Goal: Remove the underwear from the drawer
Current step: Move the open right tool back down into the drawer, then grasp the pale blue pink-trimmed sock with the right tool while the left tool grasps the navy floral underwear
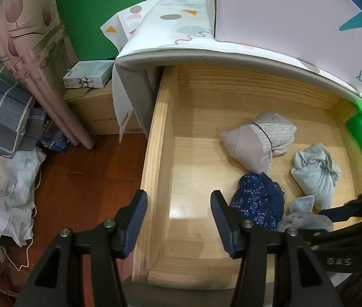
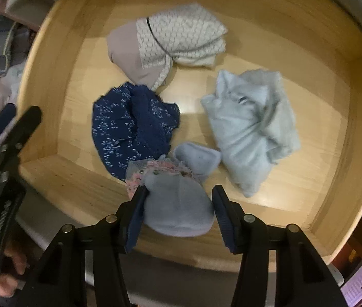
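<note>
R gripper (image 2: 178, 204) pointing down, straddling blue underwear (image 2: 178, 212) | L gripper (image 1: 178, 220) tilted over drawer (image 1: 155, 138)

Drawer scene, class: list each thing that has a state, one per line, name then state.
Drawer: pulled open.
Periwinkle underwear: bundled, between the right gripper fingers.
Navy underwear: crumpled, untouched.
Pale blue underwear: crumpled, untouched.
Grey-and-white underwear: folded, untouched.
Left gripper: open, astride the drawer's side wall.
</note>
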`<state>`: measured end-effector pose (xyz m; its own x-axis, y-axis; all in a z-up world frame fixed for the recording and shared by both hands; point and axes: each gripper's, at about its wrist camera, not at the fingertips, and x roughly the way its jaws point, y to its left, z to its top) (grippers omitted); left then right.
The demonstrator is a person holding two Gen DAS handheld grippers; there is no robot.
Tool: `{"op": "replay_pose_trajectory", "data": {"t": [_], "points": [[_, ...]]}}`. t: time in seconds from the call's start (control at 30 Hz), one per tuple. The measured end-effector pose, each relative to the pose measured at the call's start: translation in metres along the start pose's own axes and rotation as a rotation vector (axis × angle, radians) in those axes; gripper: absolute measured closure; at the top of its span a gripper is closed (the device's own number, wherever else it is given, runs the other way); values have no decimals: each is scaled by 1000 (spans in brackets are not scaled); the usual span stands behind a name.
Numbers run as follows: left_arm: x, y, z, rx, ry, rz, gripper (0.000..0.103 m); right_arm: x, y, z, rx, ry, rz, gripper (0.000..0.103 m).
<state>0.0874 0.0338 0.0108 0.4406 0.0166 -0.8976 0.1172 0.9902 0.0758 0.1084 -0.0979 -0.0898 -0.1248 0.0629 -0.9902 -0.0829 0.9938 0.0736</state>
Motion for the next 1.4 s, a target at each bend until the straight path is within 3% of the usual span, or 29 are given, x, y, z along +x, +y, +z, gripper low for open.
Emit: {"op": "replay_pose_trajectory", "data": {"t": [0.03, 0.4, 0.67, 0.9, 1.1, 1.4], "points": [[0, 0, 0, 0, 0, 0, 50, 3, 0, 1, -127, -14, -55, 55], [-4, -11, 1, 41, -2, -10, 50, 27, -9, 1, -138, -5, -147, 57], [-5, -34, 1, 103, 39, -44, 50, 34, -27, 2, -105, -19, -143, 58], [2, -55, 8, 96, 127, -133, 50, 37, -49, -1, -76, -14, -141, 60], [26, -72, 11, 85, 262, -149, 50, 38, -67, 1, -29, -4, -148, 62], [63, -87, 6, 67, 378, -149, 50, 44, -77, 11, 11, -7, -152, 63]]}}
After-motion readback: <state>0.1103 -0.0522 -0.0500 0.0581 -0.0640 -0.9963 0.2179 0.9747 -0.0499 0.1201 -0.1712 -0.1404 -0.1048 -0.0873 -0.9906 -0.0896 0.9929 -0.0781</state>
